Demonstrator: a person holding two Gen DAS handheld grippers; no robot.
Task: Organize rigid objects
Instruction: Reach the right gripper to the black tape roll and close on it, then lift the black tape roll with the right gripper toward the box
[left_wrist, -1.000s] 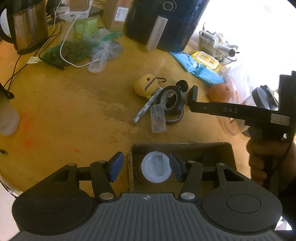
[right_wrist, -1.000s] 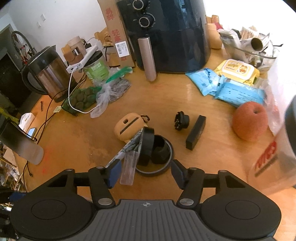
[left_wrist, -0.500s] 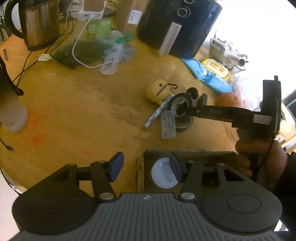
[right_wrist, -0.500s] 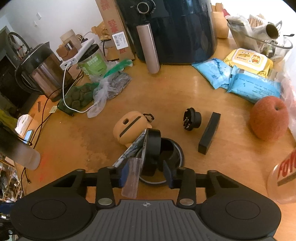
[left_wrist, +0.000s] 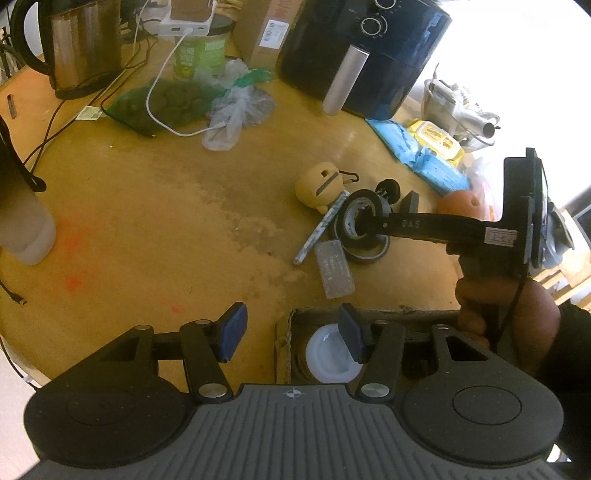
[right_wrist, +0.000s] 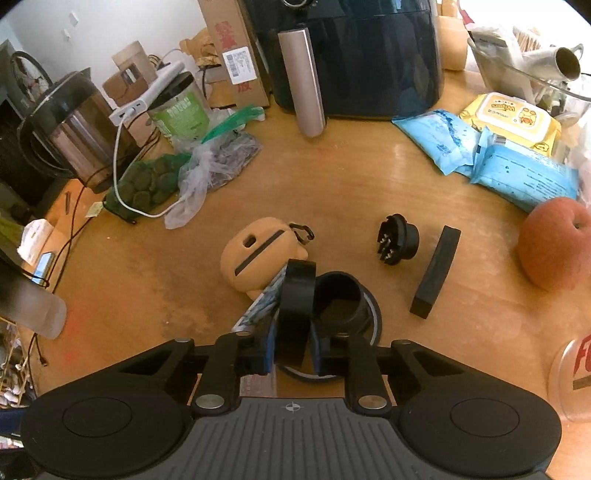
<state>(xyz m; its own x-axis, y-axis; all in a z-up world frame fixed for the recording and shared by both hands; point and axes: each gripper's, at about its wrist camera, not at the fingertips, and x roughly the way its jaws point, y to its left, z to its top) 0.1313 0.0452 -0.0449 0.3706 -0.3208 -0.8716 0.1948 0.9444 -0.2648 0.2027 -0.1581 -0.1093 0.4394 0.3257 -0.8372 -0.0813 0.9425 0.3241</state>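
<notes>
Closing the right claw on the upright black tape roll, near the middle of the wooden surface; jaws just drawn in, blue pads now pressing both flat faces of the roll. Leaning against a second black ring at its 3 o'clock, and over a flat tape ring lying beneath. Sitting at 11 o'clock from the roll, a tan figure-shaped case; at 2 o'clock, a black plug and a black bar; a patterned pen and a clear plastic case lying just beside the rings.

Hovering the left claw half wide and gripping nothing, over the near edge of a cardboard box with a white lid inside, at 6 o'clock from the pile.

Judging the step: grasping, with lifting not yet begun. Calling next for raising the roll straight up, clear of the neighbouring ring and pen, then carrying toward the box, presumably the collecting place, while keeping the left claw out of the way.
</notes>
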